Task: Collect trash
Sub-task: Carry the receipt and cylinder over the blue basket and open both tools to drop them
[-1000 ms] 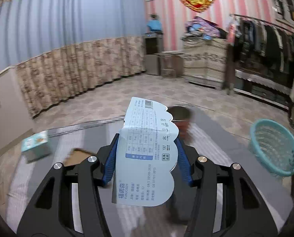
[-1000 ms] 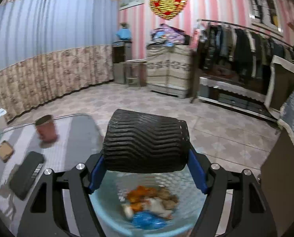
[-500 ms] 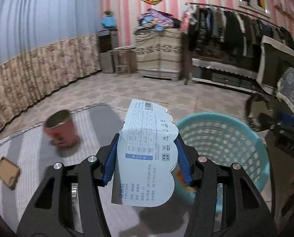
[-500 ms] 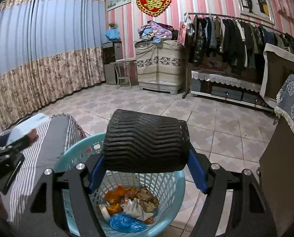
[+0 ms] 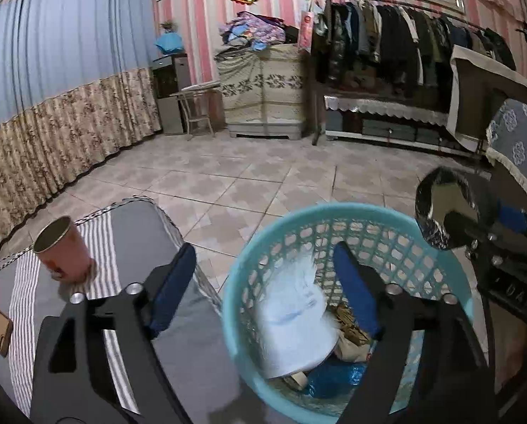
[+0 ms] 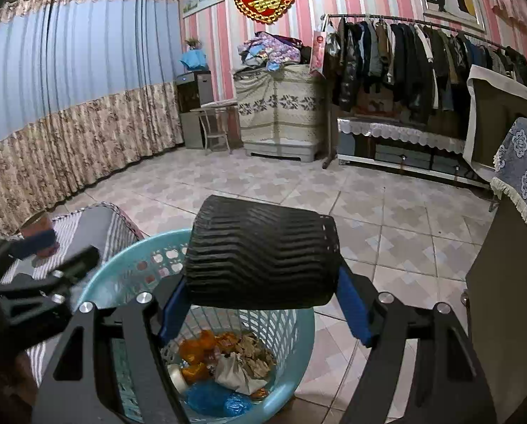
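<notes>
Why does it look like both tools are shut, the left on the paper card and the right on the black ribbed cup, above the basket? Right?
Not quite. The left tool is open in the left wrist view; the paper card is in the basket. The right tool does grip the black ribbed cup.

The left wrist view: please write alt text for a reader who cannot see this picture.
The open left gripper hangs over a turquoise basket, where a pale blue paper card, blurred, lies among other trash. Left of the basket, a red cup stands on a striped grey table; the right gripper holds a black cup.
</notes>
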Action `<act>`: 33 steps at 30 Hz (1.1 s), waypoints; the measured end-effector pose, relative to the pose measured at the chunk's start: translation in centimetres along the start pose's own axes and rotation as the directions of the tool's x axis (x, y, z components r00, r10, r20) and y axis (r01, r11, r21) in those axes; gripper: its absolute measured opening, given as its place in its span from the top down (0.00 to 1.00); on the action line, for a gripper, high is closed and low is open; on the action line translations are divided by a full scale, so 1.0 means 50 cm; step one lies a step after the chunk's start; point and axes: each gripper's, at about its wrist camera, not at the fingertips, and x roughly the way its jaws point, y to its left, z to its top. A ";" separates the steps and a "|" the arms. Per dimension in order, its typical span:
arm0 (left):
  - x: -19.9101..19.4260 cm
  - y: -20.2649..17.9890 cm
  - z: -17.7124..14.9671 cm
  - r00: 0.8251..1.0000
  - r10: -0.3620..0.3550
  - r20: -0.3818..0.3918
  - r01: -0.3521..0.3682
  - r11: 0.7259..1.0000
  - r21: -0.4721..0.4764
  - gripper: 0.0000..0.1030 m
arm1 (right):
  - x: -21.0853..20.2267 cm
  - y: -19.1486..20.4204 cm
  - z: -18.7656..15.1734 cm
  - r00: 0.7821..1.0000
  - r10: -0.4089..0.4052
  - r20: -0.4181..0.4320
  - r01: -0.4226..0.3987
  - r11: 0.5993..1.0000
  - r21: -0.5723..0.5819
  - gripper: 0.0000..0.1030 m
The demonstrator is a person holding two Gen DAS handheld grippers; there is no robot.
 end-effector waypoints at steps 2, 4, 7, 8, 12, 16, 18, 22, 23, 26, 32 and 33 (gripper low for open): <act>-0.008 0.015 0.001 1.000 0.029 0.003 -0.028 1.000 -0.009 0.20 | 0.003 0.005 -0.001 1.000 0.003 -0.008 -0.003 1.000 -0.005 0.30; -0.016 0.031 0.005 0.998 0.060 0.011 -0.060 0.998 -0.020 0.15 | 0.008 0.012 -0.003 1.000 0.003 -0.015 -0.003 1.000 -0.013 0.30; -0.038 0.059 0.008 0.995 0.100 0.030 -0.098 0.994 -0.046 0.10 | 0.018 0.032 -0.009 0.999 0.016 -0.030 -0.017 1.000 -0.026 0.30; -0.043 0.068 0.010 0.994 0.105 0.033 -0.103 0.993 -0.056 0.09 | 0.021 0.037 -0.011 0.999 0.020 -0.034 -0.021 0.999 -0.030 0.30; -0.065 0.112 0.008 0.990 0.135 0.038 -0.132 0.988 -0.085 0.05 | 0.039 0.059 -0.020 0.998 0.040 -0.052 -0.042 0.998 -0.040 0.30; -0.087 0.144 -0.001 0.986 0.161 0.031 -0.157 0.982 -0.104 0.05 | 0.054 0.084 -0.029 0.997 0.046 -0.061 -0.048 0.998 -0.036 0.29; -0.096 0.157 -0.005 0.984 0.173 0.030 -0.169 0.979 -0.110 0.05 | 0.054 0.094 -0.030 0.998 0.040 -0.055 -0.042 0.998 -0.044 0.19; -0.116 0.179 -0.017 0.981 0.195 0.011 -0.191 0.973 -0.132 0.05 | 0.052 0.107 -0.039 0.999 0.003 -0.037 -0.005 0.998 -0.060 0.05; -0.122 0.183 -0.022 0.977 0.212 0.011 -0.209 0.969 -0.131 0.05 | 0.055 0.108 -0.041 0.999 0.002 -0.046 -0.004 0.998 -0.063 0.04; -0.135 0.193 -0.032 0.970 0.244 0.006 -0.241 0.962 -0.126 0.05 | 0.059 0.109 -0.045 0.998 0.011 -0.063 -0.015 0.998 -0.061 0.04; -0.184 0.221 -0.054 0.960 0.280 0.002 -0.278 0.952 -0.127 0.05 | 0.030 0.107 -0.040 1.000 0.004 -0.028 -0.006 0.999 -0.051 0.04; -0.196 0.227 -0.058 0.960 0.281 0.003 -0.278 0.952 -0.131 0.05 | 0.016 0.109 -0.037 1.000 0.012 -0.012 -0.012 0.999 -0.049 0.04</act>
